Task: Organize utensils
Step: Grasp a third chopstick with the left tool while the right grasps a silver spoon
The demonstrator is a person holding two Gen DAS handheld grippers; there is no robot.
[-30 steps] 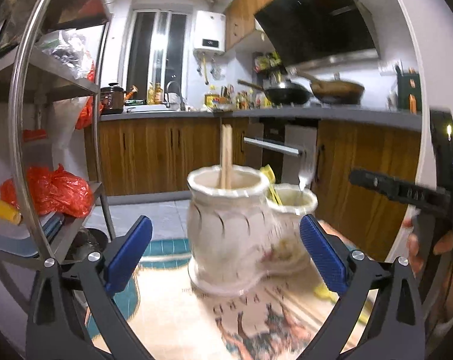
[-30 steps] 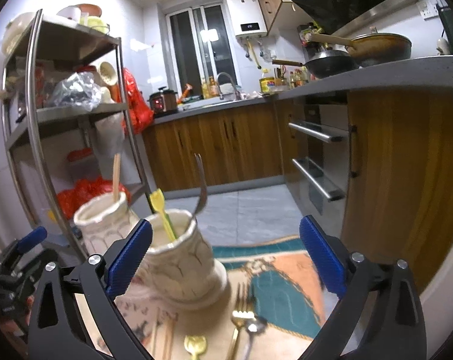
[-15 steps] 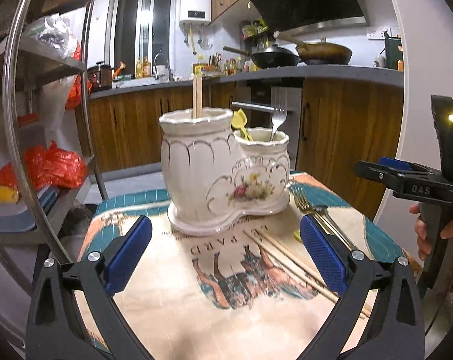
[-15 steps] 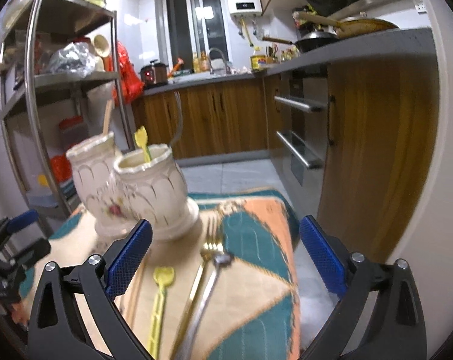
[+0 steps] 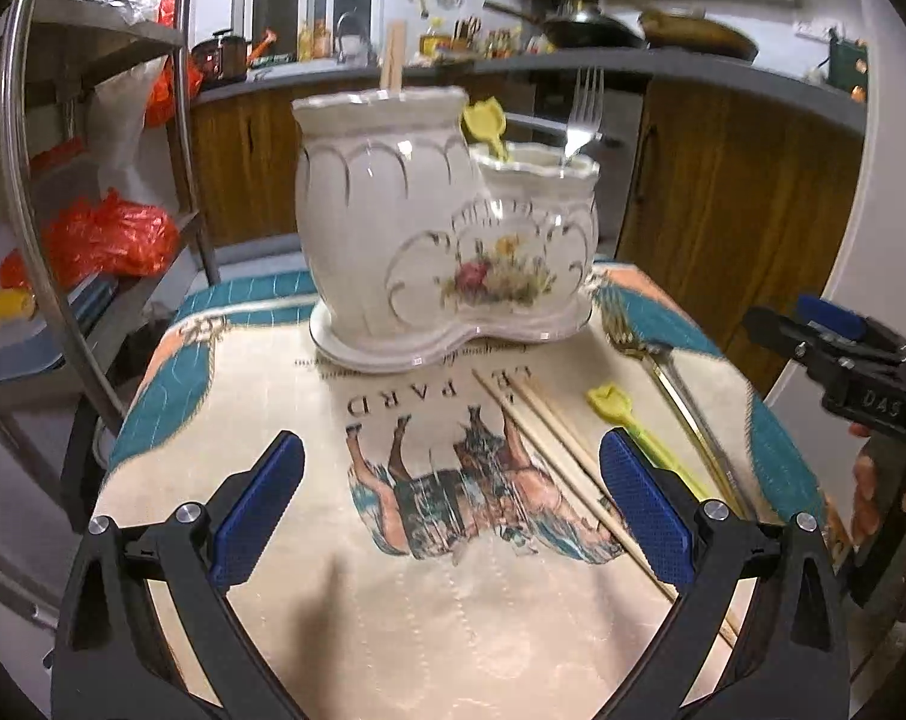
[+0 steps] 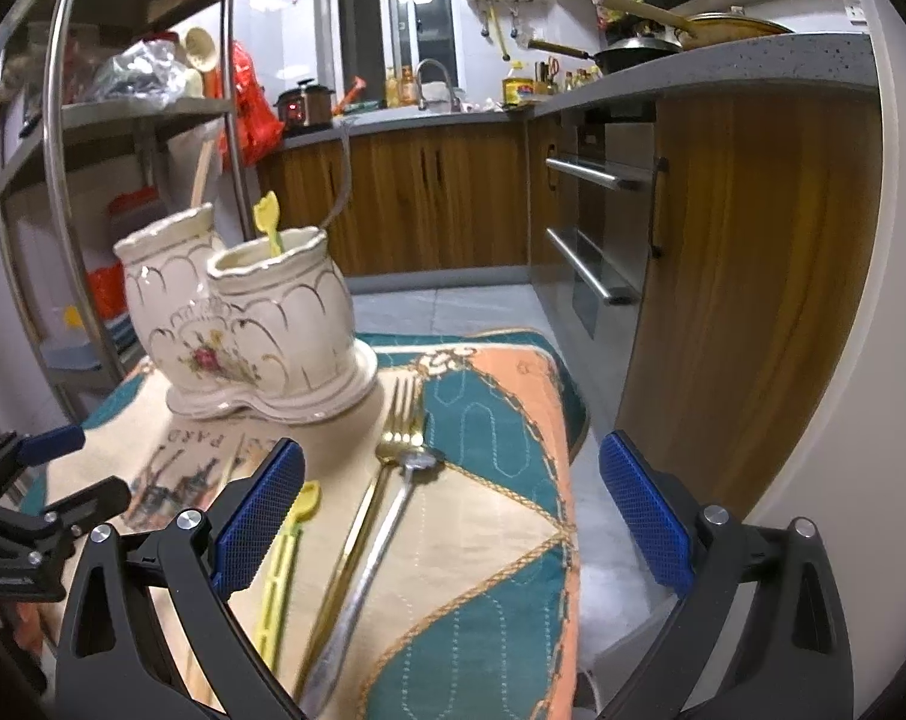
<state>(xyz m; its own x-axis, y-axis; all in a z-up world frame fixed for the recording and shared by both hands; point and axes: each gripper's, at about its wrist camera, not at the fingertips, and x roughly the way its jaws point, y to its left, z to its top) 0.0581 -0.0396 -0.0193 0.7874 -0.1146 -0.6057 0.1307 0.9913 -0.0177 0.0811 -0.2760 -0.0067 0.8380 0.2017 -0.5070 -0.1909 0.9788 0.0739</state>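
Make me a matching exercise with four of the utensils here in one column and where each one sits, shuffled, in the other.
1. silver fork
2. gold fork
3. loose chopsticks
4. single chopstick

A. standing in the tall pot
B. flat on the mat beside a silver utensil
C. standing in the short pot
D. flat on the mat in front of the holder

Pairs: 1-C, 2-B, 3-D, 4-A

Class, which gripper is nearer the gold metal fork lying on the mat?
Right. The right gripper hovers just over the gold metal fork; the left gripper sits further left, above the mat's horse print.

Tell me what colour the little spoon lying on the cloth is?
Yellow spoon; clearest in the left wrist view.
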